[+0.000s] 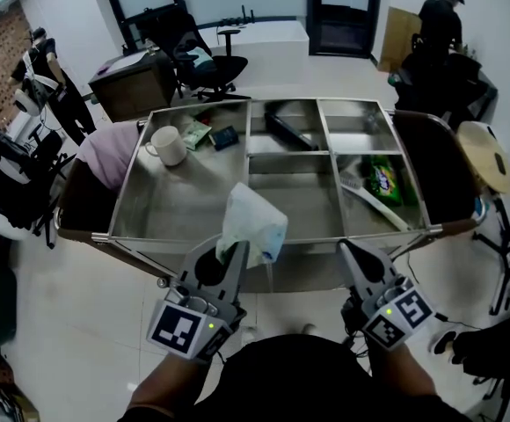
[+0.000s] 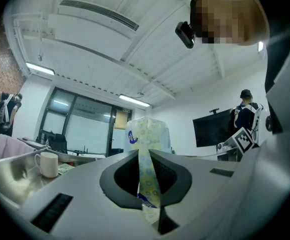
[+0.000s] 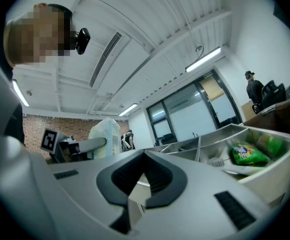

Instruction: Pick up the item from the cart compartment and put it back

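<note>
The pack of tissues (image 1: 253, 222) hung in the air just above the cart's (image 1: 176, 209) near rim, about midway along it. The left gripper (image 1: 235, 255) held it from below, jaws pressed together on a thin fold of the wrapper. The right gripper (image 1: 350, 251) sat just outside the cart's near rim, toward its right end, jaws closed with nothing between them. A white mug (image 1: 168, 145) stood at the cart's far left, and a green snack bag (image 1: 382, 179) lay in a right-hand bin.

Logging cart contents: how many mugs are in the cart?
1: a white mug in the cart's large left compartment, near its far left corner. The held soft pack may hide part.
</note>
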A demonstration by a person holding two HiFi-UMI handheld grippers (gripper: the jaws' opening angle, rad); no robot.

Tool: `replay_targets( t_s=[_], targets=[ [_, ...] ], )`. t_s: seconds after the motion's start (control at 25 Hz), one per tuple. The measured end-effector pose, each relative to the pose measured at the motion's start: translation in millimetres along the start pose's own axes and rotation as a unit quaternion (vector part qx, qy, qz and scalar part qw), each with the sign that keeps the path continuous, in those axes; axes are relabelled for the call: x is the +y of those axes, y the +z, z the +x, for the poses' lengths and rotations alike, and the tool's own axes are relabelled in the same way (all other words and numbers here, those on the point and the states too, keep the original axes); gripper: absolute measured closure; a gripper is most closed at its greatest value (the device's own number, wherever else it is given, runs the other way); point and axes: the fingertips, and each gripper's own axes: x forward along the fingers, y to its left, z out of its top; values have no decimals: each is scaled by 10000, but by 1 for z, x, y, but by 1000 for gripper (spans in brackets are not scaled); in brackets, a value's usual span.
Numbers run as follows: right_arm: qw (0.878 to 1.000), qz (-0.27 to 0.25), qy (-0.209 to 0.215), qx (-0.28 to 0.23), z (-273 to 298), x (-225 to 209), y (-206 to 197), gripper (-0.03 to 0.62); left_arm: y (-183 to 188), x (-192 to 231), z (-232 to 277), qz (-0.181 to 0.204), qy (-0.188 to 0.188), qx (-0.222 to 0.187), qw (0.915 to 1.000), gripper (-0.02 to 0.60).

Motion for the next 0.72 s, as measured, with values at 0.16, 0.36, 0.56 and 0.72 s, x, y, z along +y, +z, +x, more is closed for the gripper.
replay_targets(
  t_s=[0.16, 0.36, 0.56, 0.72],
  targets=[
    [10000, 13, -12, -4, -3, 0, -1, 577, 15, 9, 25, 454, -99, 317, 9984, 580],
    [10000, 4, -79, 7, -9, -4, -3, 577, 7, 13, 61, 1273, -163, 974, 9869, 580],
    [9999, -15, -122, 15, -12, -5, -3, 577, -12, 21, 108, 1809, -342, 1626, 9693, 580],
    [9997, -32, -231, -22, -19, -11, 1, 578, -20, 23, 125, 1990, -464, 1863, 9610, 580]
  ],
)
